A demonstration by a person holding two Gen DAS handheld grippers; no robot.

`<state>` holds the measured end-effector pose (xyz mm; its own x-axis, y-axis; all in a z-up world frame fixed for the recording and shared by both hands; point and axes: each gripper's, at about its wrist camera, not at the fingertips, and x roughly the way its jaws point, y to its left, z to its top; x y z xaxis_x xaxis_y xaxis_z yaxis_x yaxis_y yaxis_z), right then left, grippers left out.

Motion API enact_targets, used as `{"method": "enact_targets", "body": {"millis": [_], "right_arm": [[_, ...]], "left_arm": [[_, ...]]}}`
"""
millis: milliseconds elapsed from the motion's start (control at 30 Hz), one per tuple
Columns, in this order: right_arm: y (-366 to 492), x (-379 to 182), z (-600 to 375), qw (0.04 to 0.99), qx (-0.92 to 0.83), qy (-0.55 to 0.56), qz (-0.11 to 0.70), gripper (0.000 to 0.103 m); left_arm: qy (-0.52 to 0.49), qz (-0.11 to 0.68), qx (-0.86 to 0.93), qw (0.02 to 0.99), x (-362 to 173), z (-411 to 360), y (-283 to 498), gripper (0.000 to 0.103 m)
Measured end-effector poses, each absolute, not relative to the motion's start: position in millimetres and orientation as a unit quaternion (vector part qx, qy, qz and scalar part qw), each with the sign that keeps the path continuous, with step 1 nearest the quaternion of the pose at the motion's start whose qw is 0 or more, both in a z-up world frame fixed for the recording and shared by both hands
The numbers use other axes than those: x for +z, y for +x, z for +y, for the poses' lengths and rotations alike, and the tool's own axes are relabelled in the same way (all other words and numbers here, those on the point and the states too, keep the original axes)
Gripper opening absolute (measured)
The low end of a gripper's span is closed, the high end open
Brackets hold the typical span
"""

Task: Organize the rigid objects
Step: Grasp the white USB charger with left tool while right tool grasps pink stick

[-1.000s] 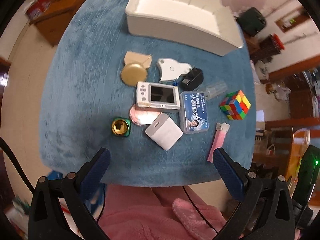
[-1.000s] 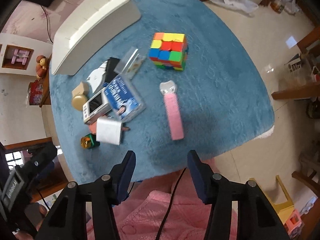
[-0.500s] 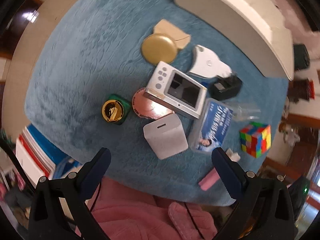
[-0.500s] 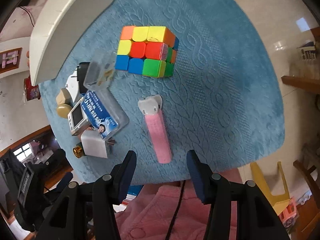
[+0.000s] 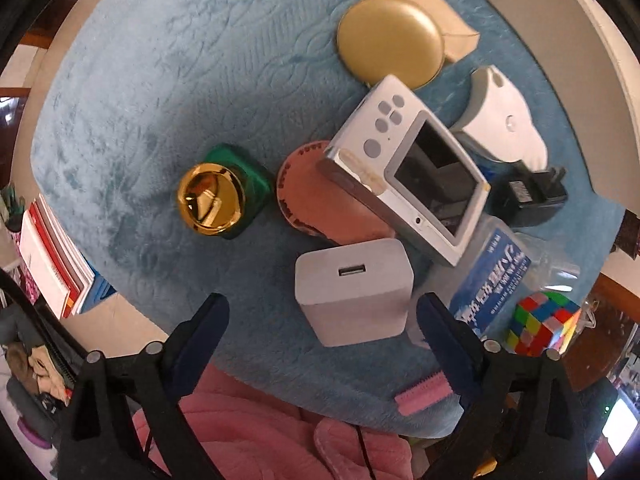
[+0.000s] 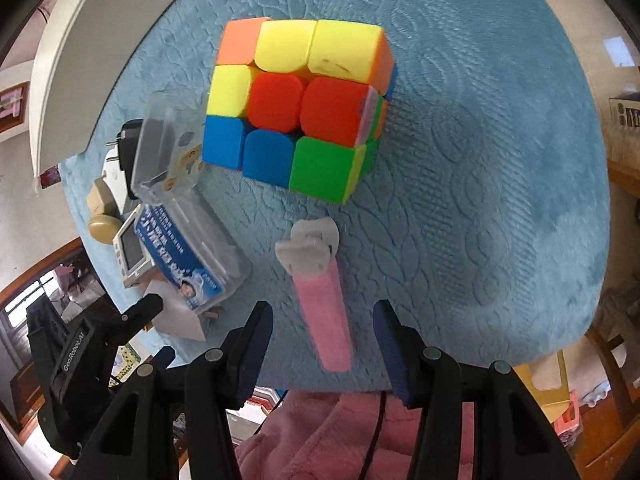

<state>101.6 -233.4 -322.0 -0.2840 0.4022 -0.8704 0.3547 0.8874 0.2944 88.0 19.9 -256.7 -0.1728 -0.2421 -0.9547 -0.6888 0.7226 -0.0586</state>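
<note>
I had the counter (image 5: 120, 80) under a blue quilted cover filling both views; a long white tray (image 6: 100, 40) sat along its far edge, its inside hidden from me; a pink fleecy garment (image 5: 248, 432) showed below the near edge. The colour cube (image 6: 300, 100) stood well past the right hand-held gripper (image 6: 322, 344), beside a clear case with a blue printed card (image 6: 188, 240); a white camera-like device (image 5: 412, 172) lay tilted across a pink round disc (image 5: 320, 200), with a gold round compact (image 5: 390, 42) just beyond it and a black plug adapter (image 5: 528, 196) to its right. The white charger block (image 5: 354, 290) lay flat with its port facing up, just ahead of the left hand-held gripper (image 5: 322, 316) and roughly centred between its fingers; those jaws were spread wide and closing, neither pad touching the block. A gold-capped green bottle (image 5: 216, 196) stood left of the disc. The pink clip with a white head (image 6: 320, 288) lay lengthwise between the right fingers, which stood half-spread on either side of it without touching it.
</note>
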Motion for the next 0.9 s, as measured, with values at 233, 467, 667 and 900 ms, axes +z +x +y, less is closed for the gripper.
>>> {"method": "enact_targets", "body": {"millis": [233,467,667,900], "right_arm": [[109,-333,-226,0.542,0.017,0.231,0.808,0.042],[116,-342,-222,0.541,0.021,0.239,0.806,0.028],[116,-345,-222,0.544,0.022,0.245,0.802,0.025],[105,-330,-231,0.554,0.027,0.249,0.794,0.025]], "left_arm": [[-0.32,0.744,0.195,0.553,-274,26,94,0.083],[-0.332,0.75,0.198,0.537,-287,28,101,0.074],[-0.342,0.748,0.187,0.537,-294,30,110,0.061],[-0.36,0.746,0.187,0.528,-295,31,100,0.059]]}}
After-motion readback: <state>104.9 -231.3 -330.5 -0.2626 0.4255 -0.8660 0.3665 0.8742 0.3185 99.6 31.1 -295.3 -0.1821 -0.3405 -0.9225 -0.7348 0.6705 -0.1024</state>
